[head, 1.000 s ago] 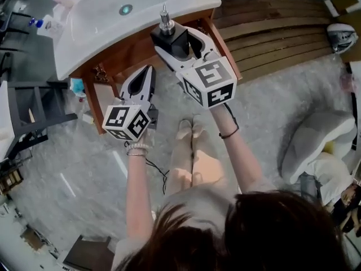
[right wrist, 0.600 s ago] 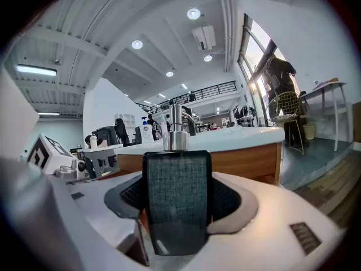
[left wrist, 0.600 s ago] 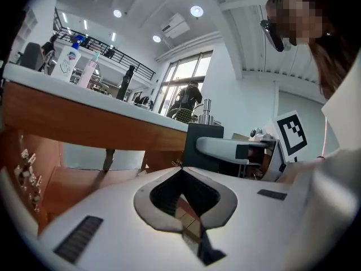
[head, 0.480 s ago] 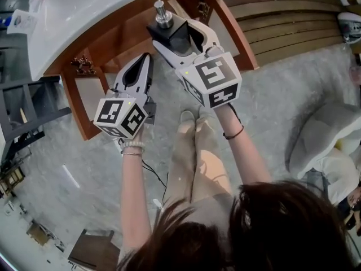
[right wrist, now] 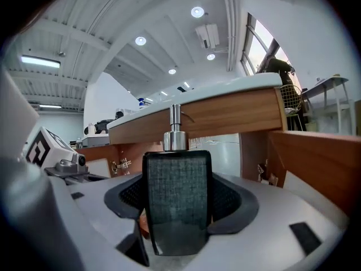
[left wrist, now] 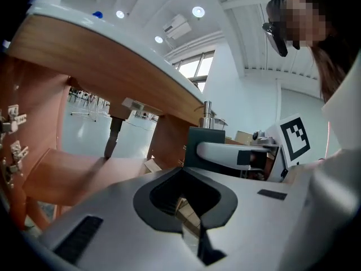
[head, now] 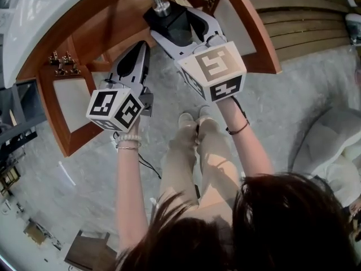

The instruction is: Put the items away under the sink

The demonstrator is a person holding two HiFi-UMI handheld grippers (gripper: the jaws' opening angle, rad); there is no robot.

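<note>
Right tongs [head: 176,28] clamp the dark soap dispenser [right wrist: 177,199] by its flat sides, upright. Left tongs [head: 140,52] are closed and empty. The dispenser is probably rigid, hefty and slick, so grip the body, not the pump.

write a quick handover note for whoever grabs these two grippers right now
Right gripper: shut on the black soap dispenser, upright, pump on top, in front of the open cabinet under the sink.
Left gripper: jaws together, empty, beside it.
Done: both cabinet doors open, dispenser in hand.
To do: set the dispenser inside the cabinet and release; it is not yet inside.
</note>
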